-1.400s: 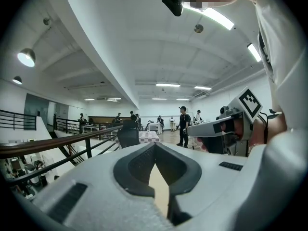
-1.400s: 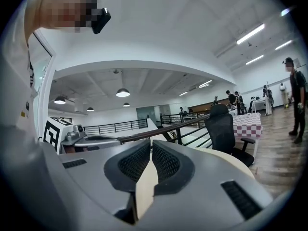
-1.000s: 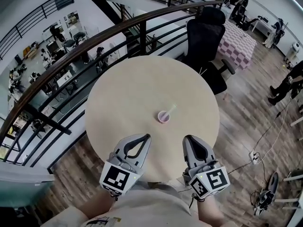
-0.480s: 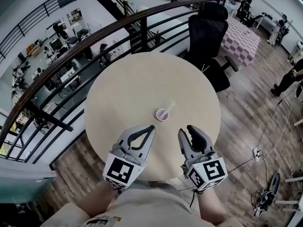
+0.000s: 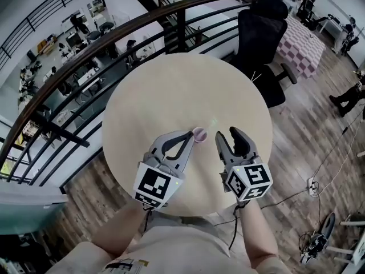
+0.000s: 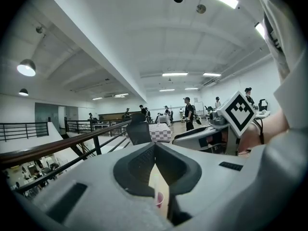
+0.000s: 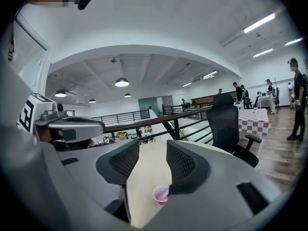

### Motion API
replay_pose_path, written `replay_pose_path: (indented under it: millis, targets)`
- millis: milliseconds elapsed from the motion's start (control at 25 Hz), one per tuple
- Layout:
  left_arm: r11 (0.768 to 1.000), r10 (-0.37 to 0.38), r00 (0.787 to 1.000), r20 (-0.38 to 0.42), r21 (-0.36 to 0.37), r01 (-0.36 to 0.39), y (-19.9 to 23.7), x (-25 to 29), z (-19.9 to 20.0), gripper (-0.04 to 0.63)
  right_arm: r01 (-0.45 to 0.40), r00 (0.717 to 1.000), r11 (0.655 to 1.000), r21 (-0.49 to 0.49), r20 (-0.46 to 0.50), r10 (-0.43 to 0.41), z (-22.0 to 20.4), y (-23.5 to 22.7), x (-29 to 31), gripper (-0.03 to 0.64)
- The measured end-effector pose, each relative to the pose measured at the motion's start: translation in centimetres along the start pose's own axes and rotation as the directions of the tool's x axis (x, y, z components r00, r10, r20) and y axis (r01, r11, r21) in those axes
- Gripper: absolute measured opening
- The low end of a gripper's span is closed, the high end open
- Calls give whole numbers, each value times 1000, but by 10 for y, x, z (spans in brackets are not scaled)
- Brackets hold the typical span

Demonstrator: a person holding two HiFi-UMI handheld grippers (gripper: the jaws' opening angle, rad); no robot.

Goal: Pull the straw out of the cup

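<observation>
A small pink cup (image 5: pixel 199 133) stands near the middle of the round table (image 5: pixel 171 90), with a pale straw (image 5: pixel 210 124) leaning out to the upper right. My left gripper (image 5: pixel 190 136) is shut, and its tip is just left of the cup; whether it touches the cup I cannot tell. My right gripper (image 5: pixel 227 134) sits just right of the cup; its jaws have just been opening and hold nothing. In the left gripper view the cup (image 6: pixel 159 198) shows below the closed tips of the left gripper (image 6: pixel 154 148). In the right gripper view the cup (image 7: pixel 160 195) lies low between the jaws of the right gripper (image 7: pixel 153 146).
A black office chair (image 5: pixel 262 44) stands behind the table's far right edge. A dark railing (image 5: pixel 114 36) curves round the far side, with a drop to a lower floor beyond. Wooden floor (image 5: pixel 296 153) lies to the right.
Both grippers have moved forward over the table up to the cup. The right gripper's jaws went from shut to open. The left gripper stayed shut.
</observation>
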State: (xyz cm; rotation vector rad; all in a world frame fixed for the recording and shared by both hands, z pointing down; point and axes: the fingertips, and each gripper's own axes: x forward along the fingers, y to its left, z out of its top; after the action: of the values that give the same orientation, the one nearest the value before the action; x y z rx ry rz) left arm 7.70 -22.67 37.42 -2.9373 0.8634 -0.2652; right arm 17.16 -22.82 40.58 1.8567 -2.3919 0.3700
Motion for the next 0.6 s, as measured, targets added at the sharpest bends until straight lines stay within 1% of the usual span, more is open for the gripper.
replay_pose_path:
  millis: [160,280,400,600]
  targets:
    - [999,17,999,-28,-31,-18,18,22,-18,14,16,999,1000,-5,-29,-16,-15,-23,33,173]
    - [998,22,998,-54,-56,-25,27,40,-37,14,34,996,999,-8,-79,-34,-39,-40,51,179]
    - [995,13,997,-78,-99,-21,34,55,-59,14,46,990,999,3,-133,-46,-67,-51,64,183]
    - [992,-14,990,-138,-127,-4,40,80,-97,14,48,981,998,49,-190,-38,-103,-61,92,184]
